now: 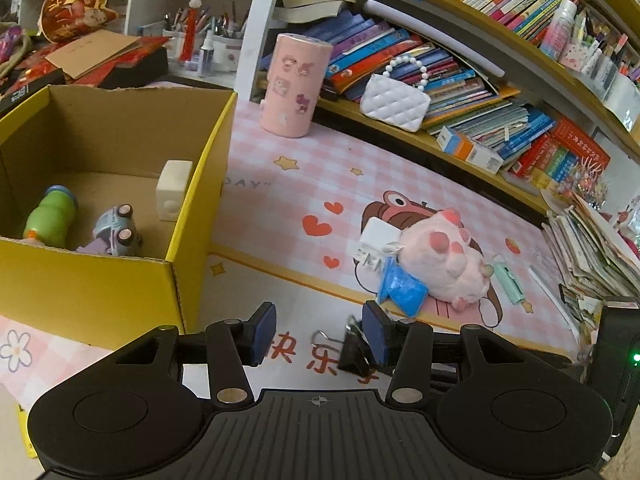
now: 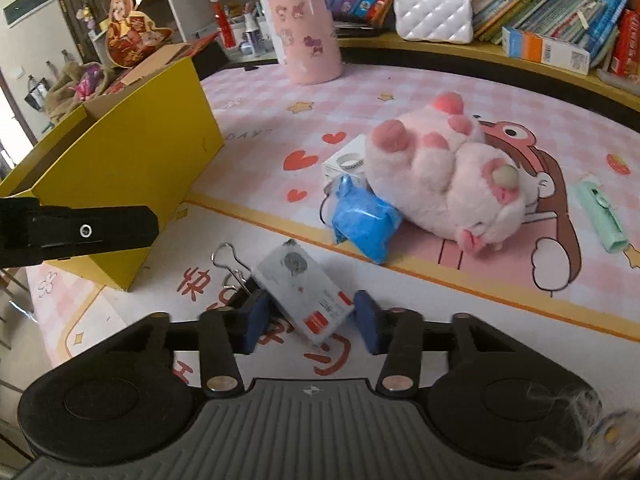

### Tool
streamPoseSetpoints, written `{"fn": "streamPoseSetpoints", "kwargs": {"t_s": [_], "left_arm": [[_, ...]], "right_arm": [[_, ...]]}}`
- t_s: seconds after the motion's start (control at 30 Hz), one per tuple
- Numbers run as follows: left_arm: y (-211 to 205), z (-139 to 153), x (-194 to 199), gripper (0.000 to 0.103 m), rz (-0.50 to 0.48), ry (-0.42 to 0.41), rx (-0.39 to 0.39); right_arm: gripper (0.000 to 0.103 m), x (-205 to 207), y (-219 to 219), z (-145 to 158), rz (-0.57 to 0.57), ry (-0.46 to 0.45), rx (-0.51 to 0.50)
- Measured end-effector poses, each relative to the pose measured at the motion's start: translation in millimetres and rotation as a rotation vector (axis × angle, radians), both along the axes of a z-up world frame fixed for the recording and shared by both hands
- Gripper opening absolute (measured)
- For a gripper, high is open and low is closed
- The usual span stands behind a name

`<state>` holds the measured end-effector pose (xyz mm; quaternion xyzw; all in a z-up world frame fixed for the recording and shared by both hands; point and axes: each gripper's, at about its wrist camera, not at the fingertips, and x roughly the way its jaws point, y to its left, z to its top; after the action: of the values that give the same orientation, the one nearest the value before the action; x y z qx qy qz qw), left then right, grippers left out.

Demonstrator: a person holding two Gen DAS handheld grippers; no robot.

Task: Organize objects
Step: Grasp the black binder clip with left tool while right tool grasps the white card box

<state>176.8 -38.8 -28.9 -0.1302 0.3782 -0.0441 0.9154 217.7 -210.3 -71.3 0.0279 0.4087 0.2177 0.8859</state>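
A yellow cardboard box [image 1: 100, 292] stands at the left and holds a green bottle [image 1: 50, 216], a toy car [image 1: 116, 230] and a white block [image 1: 173, 188]. My left gripper [image 1: 318, 332] is open and empty beside the box, with a black binder clip [image 1: 354, 354] near its right finger. My right gripper [image 2: 312, 322] is open, its pads on either side of a small white and red box [image 2: 306, 298] on the mat; the binder clip [image 2: 236, 280] lies just left. A pink plush [image 2: 444, 176], a blue packet [image 2: 366, 222] and a white box [image 2: 346, 162] lie beyond.
A pink cylinder [image 1: 294, 84] stands at the back of the mat. A white quilted purse [image 1: 394, 106] sits on the low book shelf. A mint green clip [image 2: 602, 212] lies at the right. Stacked papers [image 1: 592, 248] crowd the far right. The left gripper's body [image 2: 76, 232] shows at the left.
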Motion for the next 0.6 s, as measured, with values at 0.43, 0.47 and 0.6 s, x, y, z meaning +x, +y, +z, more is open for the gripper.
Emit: {"fn": "streamPoseSetpoints", "kwargs": {"t_s": [0.43,0.47,0.6], "left_arm": [[-30,-31,28,0.037,-0.08,0.073,0.037],[-33,-34,31,0.036,-0.082,0.079,0.045],[-38,-44,40,0.022,-0.077,0.087,0.065]], "right_arm": [[0.031,-29,-32,19,-0.127,-0.038,-0.018],[0.031,-31,-34,20,-0.132,-0.038,-0.016],[0.031,-37,-36,25,-0.144,-0.041,-0.022]]}}
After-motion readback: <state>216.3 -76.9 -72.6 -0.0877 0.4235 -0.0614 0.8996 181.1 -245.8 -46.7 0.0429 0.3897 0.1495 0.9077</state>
